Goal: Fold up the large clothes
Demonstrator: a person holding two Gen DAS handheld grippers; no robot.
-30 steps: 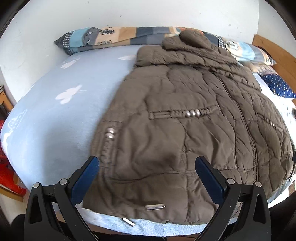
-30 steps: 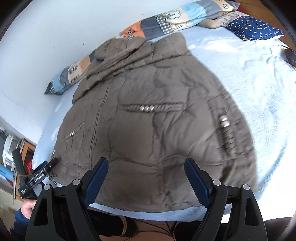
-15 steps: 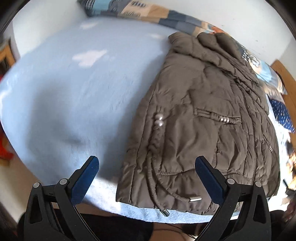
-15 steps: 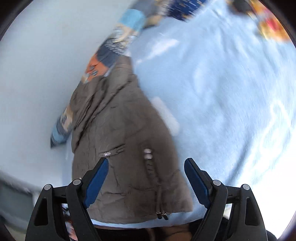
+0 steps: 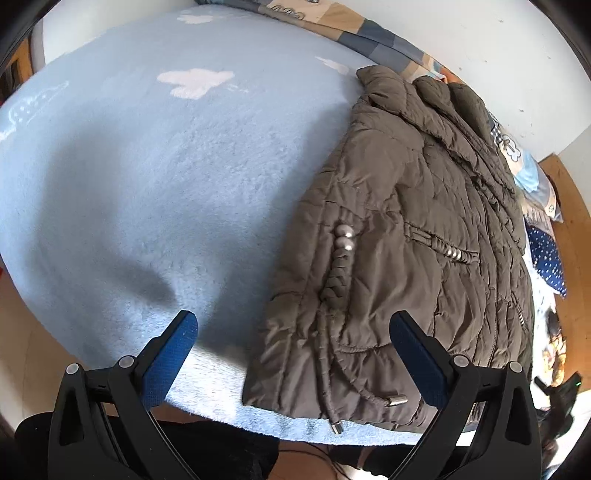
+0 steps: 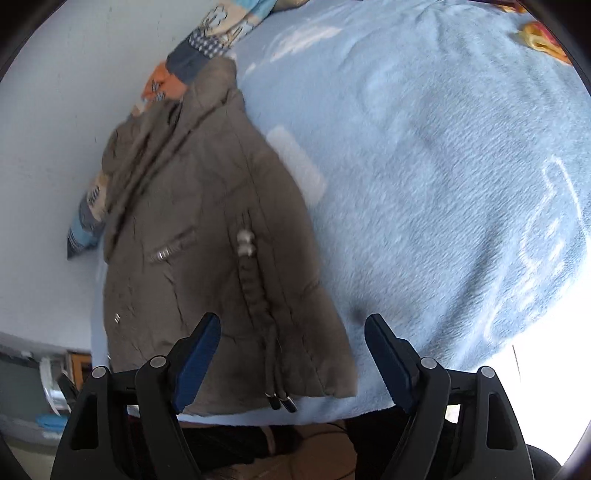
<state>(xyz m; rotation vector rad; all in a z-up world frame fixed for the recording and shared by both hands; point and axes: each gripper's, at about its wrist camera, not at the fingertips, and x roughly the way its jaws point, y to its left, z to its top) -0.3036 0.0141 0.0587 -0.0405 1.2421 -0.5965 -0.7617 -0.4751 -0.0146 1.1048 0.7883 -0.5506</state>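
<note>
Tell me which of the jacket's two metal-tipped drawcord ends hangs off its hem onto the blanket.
The lower-left cord end: its tip lies past the jacket hem on the light-blue blanket. The other end rests on the brown fabric.

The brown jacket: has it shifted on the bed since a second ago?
No. The jacket lies with its collar by the patchwork pillow and its hem at the blanket edge, as before; only the cameras swung.
</note>
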